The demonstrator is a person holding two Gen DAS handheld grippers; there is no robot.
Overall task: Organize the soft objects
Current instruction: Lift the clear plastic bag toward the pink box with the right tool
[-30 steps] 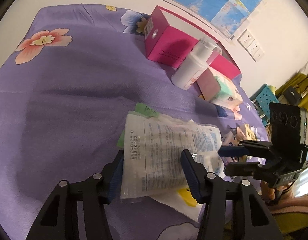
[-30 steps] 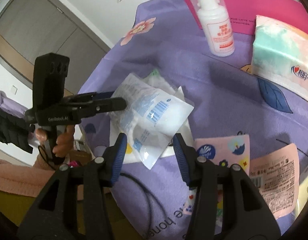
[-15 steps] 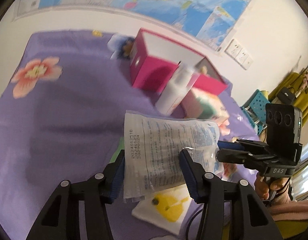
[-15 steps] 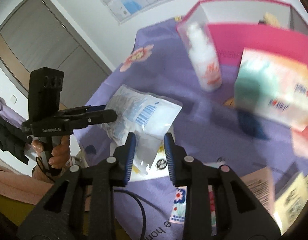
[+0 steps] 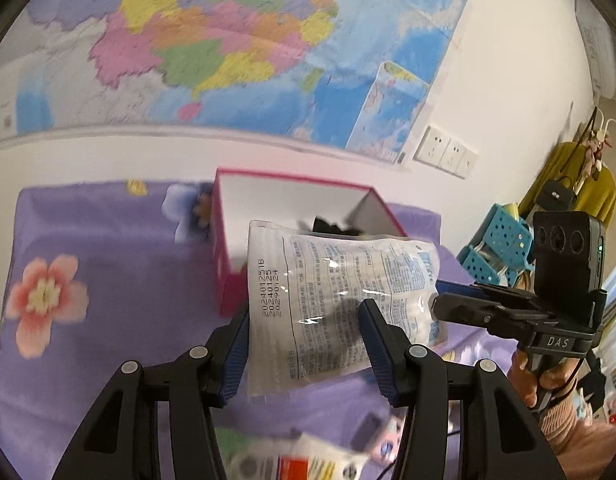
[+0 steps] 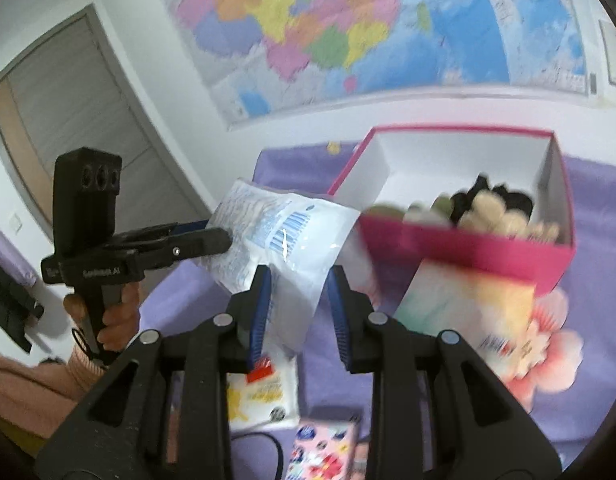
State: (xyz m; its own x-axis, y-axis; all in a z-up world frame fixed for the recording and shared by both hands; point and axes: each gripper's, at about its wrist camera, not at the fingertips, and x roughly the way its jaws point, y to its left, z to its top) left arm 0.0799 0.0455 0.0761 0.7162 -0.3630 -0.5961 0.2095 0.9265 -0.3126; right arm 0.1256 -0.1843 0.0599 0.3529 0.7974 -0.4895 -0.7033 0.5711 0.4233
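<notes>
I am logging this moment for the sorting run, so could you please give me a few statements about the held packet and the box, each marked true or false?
1. The clear printed packet is held off the bedspread between both hand-held grippers. True.
2. The pink box is closed with a lid. False: it is open, its white inside showing.
3. The pink box already holds soft items, dark and cream. True.
4. The left hand-held gripper holds nothing. False: its fingers are shut on the packet.
5. The right hand-held gripper grips the tissue pack. False: it grips the packet; the tissue pack lies apart, in front of the box.
</notes>
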